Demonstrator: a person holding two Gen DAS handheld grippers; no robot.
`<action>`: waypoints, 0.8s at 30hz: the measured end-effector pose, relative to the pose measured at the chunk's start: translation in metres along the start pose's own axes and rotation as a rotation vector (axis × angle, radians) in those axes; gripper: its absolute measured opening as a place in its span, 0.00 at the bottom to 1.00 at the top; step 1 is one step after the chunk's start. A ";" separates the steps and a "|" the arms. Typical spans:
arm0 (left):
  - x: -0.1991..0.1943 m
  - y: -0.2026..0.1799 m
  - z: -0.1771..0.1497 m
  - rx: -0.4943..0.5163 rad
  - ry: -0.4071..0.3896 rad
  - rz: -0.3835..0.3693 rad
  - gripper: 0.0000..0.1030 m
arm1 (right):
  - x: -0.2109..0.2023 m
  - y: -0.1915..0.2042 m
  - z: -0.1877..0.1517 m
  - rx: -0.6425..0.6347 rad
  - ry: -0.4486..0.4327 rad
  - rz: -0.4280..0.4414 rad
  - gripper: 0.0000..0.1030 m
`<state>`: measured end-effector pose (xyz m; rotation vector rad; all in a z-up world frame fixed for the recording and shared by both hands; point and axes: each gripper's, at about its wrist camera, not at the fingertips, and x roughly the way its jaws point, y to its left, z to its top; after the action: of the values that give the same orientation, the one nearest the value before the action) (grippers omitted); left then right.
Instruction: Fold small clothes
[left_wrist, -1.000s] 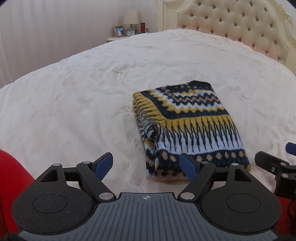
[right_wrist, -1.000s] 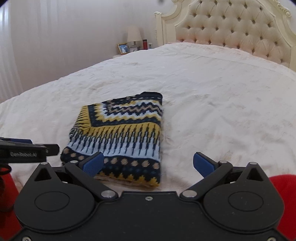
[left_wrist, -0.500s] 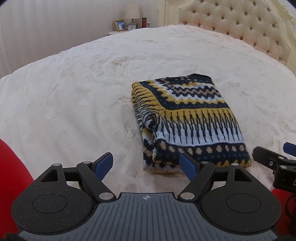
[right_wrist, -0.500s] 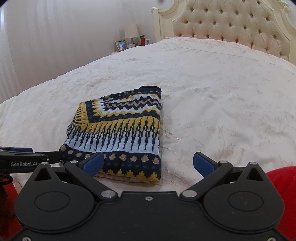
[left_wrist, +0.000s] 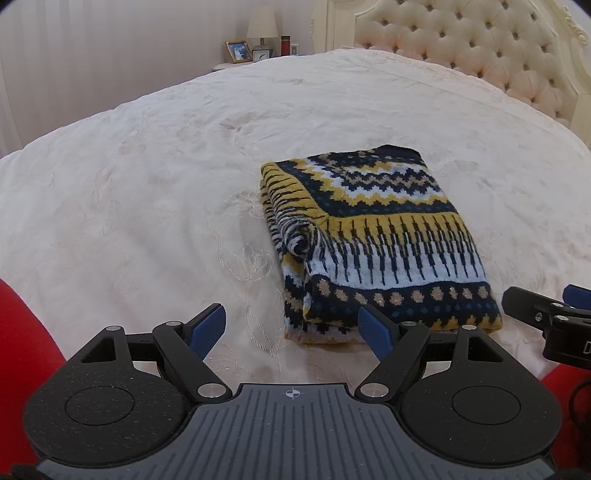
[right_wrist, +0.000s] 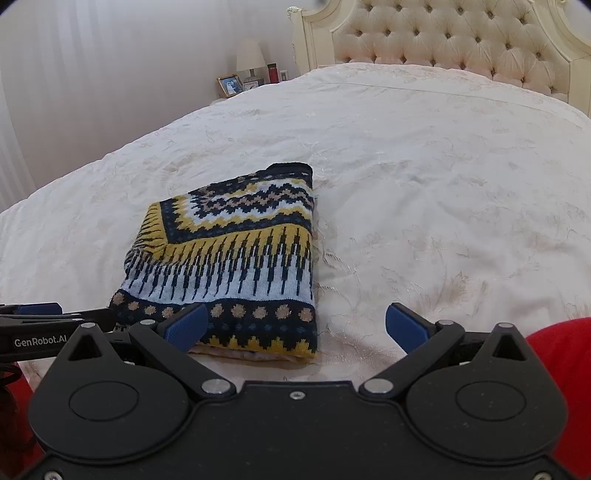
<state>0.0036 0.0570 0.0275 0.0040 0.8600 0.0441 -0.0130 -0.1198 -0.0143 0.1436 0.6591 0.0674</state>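
A folded knit sweater (left_wrist: 376, 236) in navy, yellow and pale blue lies flat on the cream bedspread (left_wrist: 147, 192); the right wrist view shows the sweater (right_wrist: 236, 266) left of centre. My left gripper (left_wrist: 291, 328) hangs open just short of the sweater's near left corner, with nothing between its blue pads. My right gripper (right_wrist: 295, 326) is open too, over the sweater's near right corner, not touching it. Each gripper shows at the edge of the other's view.
A tufted cream headboard (right_wrist: 454, 40) stands at the far end of the bed. A nightstand with a lamp (left_wrist: 261, 31), a photo frame and a red bottle sits at the back left. Red clothing of the person (right_wrist: 561, 369) shows at the lower corners.
The views shifted slightly, so the sweater sits a little differently in frame. Both grippers stay open and the sweater has not moved on the bed.
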 end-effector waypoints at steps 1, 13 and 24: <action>0.000 -0.001 0.000 0.001 -0.001 0.001 0.76 | 0.000 0.000 0.000 0.000 0.000 0.000 0.99; -0.001 -0.002 -0.001 0.007 -0.006 -0.002 0.76 | 0.000 0.000 0.000 -0.001 0.000 -0.001 0.99; 0.000 -0.003 -0.001 0.016 -0.005 -0.007 0.76 | 0.000 0.001 0.000 -0.002 0.001 -0.001 0.99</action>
<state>0.0029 0.0535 0.0268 0.0156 0.8557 0.0308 -0.0132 -0.1189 -0.0145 0.1416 0.6599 0.0667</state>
